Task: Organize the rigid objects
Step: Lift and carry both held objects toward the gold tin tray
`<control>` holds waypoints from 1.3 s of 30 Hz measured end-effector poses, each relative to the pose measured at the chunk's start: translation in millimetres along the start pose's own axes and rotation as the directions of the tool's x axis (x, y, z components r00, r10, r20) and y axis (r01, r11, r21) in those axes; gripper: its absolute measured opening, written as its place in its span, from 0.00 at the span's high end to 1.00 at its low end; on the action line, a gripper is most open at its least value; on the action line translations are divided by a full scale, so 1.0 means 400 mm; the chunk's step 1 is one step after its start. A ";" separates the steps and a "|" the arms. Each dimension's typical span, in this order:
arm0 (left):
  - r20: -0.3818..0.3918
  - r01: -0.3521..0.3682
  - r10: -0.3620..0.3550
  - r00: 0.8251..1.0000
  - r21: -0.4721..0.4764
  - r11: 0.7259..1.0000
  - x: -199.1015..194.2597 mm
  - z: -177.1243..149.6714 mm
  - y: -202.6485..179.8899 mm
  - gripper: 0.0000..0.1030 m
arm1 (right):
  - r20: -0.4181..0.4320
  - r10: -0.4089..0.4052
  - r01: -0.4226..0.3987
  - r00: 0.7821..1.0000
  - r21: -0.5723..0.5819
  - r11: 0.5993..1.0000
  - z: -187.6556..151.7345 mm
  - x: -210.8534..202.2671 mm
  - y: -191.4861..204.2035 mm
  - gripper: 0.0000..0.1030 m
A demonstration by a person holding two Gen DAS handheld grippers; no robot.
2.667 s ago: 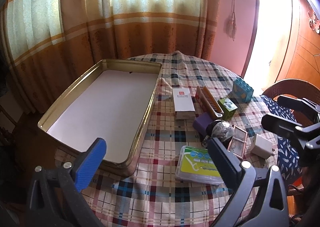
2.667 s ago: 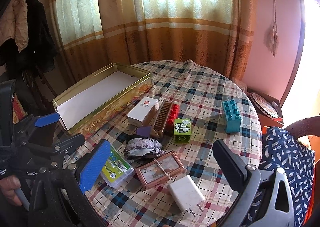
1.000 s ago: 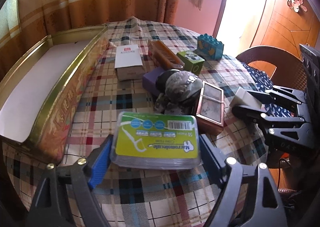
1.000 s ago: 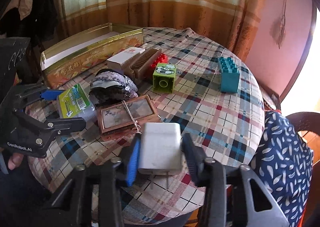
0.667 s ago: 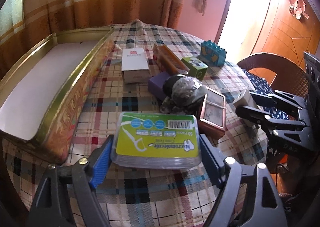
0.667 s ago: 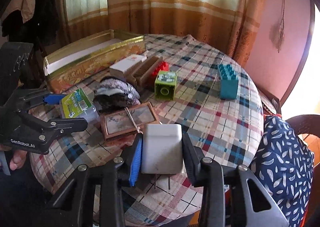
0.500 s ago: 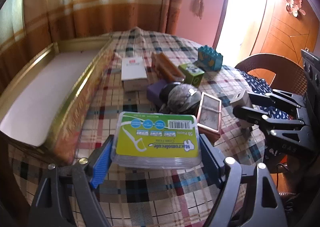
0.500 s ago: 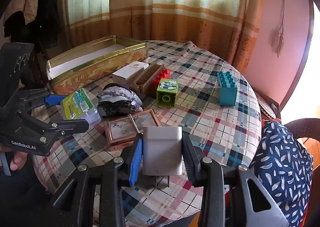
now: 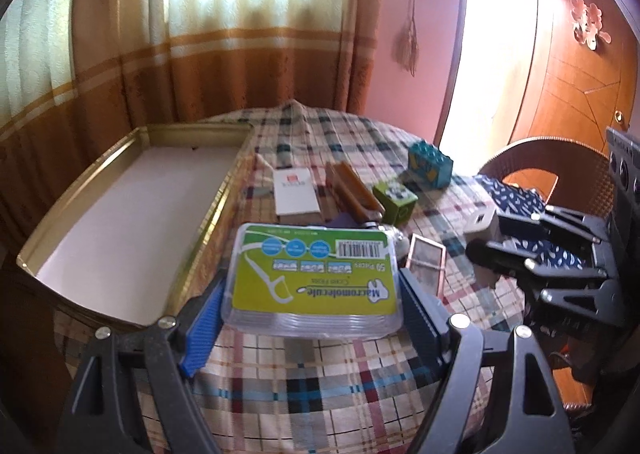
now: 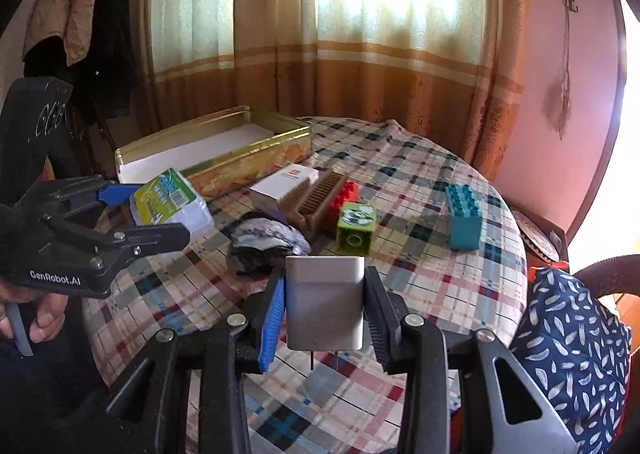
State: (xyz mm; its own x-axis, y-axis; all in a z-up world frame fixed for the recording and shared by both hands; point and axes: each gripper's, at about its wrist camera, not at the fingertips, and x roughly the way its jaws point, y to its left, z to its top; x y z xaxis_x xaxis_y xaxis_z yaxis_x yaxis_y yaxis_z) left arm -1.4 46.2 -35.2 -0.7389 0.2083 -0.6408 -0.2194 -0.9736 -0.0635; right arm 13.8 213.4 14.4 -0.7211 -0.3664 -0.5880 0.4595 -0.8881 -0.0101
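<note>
My left gripper (image 9: 312,294) is shut on a clear floss-pick box with a green label (image 9: 314,276), held above the plaid table beside the gold tin tray (image 9: 120,206). That same box (image 10: 170,206) and the left gripper (image 10: 142,214) show at the left of the right wrist view. My right gripper (image 10: 325,308) is shut on a white plug adapter (image 10: 325,302), lifted off the table with its prongs hanging down. The right gripper (image 9: 486,238) with the adapter (image 9: 480,220) appears at the right of the left wrist view.
On the plaid table (image 10: 420,286) lie a white carton (image 10: 284,184), a wooden brush (image 10: 320,194), a red brick (image 10: 347,190), a green brick (image 10: 356,224), a teal brick (image 10: 464,216), a crumpled grey cloth (image 10: 264,240) and a small picture frame (image 9: 426,260). A wicker chair with a blue cushion (image 10: 576,338) stands right.
Both grippers closed on their objects and have risen with them: the floss box and the adapter now hang higher above the table, and both views tilt up toward the curtain.
</note>
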 end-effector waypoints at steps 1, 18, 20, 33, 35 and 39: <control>0.007 -0.005 0.005 1.000 -0.007 1.000 -0.004 0.003 0.006 0.21 | 0.004 0.011 -0.011 1.000 -0.001 1.000 0.006 0.000 0.007 0.61; 0.077 -0.098 0.106 0.991 -0.103 0.990 -0.047 0.034 0.103 0.21 | 0.083 0.091 -0.087 0.992 -0.049 0.995 0.093 0.003 0.098 0.61; 0.086 -0.113 0.122 0.989 -0.102 0.988 -0.051 0.036 0.107 0.21 | 0.085 0.096 -0.092 0.992 -0.051 0.995 0.097 0.007 0.104 0.61; 0.109 -0.154 0.168 0.980 -0.126 0.980 -0.049 0.035 0.128 0.21 | 0.135 0.117 -0.114 0.984 -0.036 0.993 0.128 0.033 0.129 0.61; 0.114 -0.158 0.173 0.978 -0.134 0.978 -0.050 0.036 0.134 0.21 | 0.143 0.121 -0.117 0.982 -0.037 0.992 0.130 0.034 0.133 0.61; 0.120 -0.165 0.184 0.976 -0.149 0.975 -0.054 0.035 0.144 0.21 | 0.162 0.124 -0.119 0.979 -0.037 0.992 0.135 0.035 0.139 0.61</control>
State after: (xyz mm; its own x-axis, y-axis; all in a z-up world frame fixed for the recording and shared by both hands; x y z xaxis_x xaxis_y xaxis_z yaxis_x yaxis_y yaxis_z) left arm -7.0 -13.1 -14.5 -0.8376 0.0356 -0.5451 0.0031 -0.9975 -0.0700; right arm 1.3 144.0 49.1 -0.7329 -0.5134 -0.4463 0.5610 -0.8273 0.0303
